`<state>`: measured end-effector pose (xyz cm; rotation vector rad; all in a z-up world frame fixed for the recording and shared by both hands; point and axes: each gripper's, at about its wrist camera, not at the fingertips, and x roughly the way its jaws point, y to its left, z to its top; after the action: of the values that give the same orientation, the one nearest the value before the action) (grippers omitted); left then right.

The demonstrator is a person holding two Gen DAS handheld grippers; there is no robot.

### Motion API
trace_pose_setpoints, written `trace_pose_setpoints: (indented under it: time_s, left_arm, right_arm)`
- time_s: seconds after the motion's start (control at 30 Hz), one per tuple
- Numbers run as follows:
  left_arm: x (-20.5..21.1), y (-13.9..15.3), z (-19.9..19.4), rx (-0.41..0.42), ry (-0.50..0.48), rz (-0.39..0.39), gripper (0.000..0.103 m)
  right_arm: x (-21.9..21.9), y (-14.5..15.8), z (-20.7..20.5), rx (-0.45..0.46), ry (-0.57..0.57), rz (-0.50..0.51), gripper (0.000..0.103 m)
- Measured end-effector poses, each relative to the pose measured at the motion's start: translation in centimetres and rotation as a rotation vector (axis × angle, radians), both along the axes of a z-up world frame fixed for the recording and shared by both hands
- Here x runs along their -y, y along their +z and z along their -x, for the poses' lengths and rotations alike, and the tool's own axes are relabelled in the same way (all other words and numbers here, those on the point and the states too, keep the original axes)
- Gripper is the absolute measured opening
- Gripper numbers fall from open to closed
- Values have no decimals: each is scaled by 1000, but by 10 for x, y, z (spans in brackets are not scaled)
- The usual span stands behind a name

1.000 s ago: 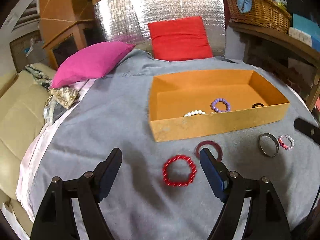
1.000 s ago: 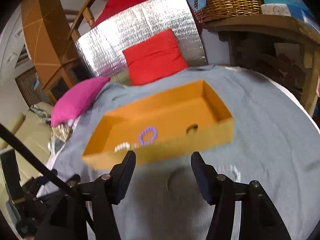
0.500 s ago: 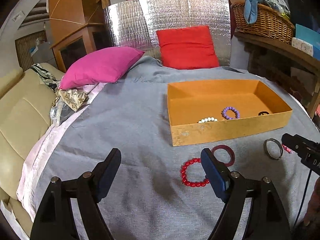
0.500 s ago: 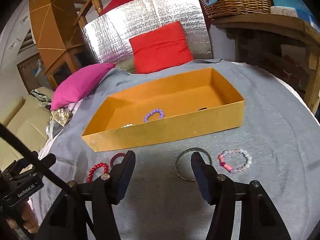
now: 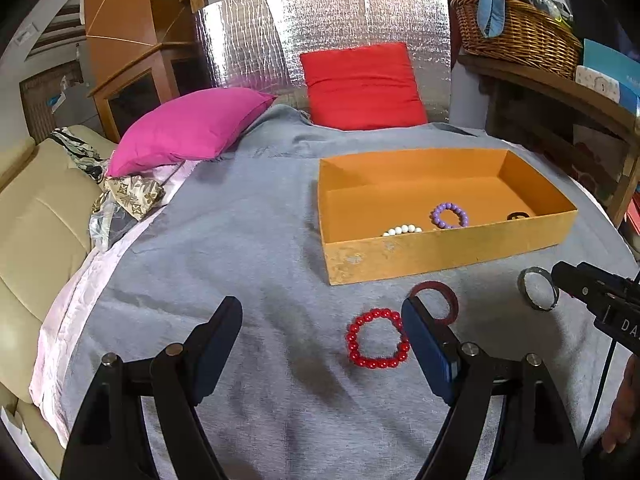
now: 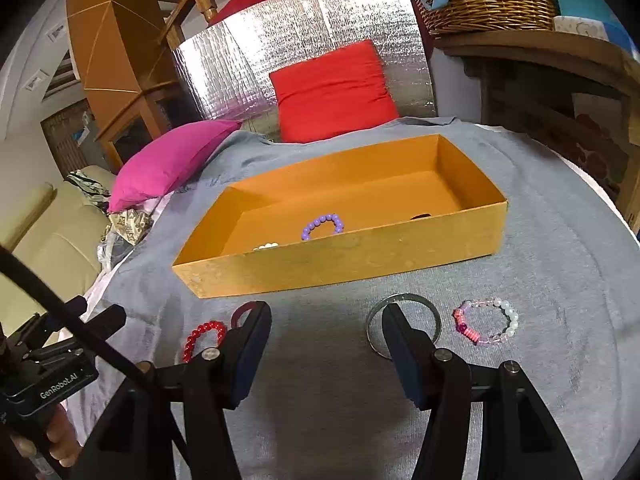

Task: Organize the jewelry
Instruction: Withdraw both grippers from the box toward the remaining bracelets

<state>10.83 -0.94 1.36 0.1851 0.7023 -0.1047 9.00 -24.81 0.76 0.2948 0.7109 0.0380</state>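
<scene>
An orange box [image 5: 440,248] [image 6: 340,264] lies on the grey cloth and holds a purple bead bracelet [image 5: 450,216] [image 6: 322,226], a white bead bracelet [image 5: 402,230] and a small black ring [image 5: 518,215]. In front of the box lie a red bead bracelet [image 5: 378,338] [image 6: 202,334], a dark red bangle [image 5: 434,302], a silver bangle [image 6: 406,297] [image 5: 538,288] and a pink-and-white bracelet [image 6: 486,324]. My left gripper [image 5: 320,308] is open above the cloth, and the red bracelet lies just inside its right finger. My right gripper [image 6: 326,312] is open and empty, its right finger over the silver bangle's left side.
A pink pillow [image 5: 188,132] and a red pillow [image 5: 364,84] lie at the far end of the cloth, before a silver foil panel. A beige sofa [image 5: 36,232] is on the left. A wooden shelf with a wicker basket [image 5: 516,36] stands on the right.
The right gripper has come down toward the cloth; the silver bangle and the pink-and-white bracelet are now in its view. It now shows at the right edge of the left wrist view.
</scene>
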Motion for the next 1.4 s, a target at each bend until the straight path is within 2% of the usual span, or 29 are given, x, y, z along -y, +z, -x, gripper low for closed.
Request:
trace_pose_setpoints:
  time_s: [0.6,1.4]
  left_arm:
    - [18,-8,-5,-28,-33,-20,82]
    - [20,-16,-6,-49,-33,-34,82]
  right_arm:
    - [5,-5,1,-41,5,-1,62]
    - [12,-10,-1,-64,-4,5,62]
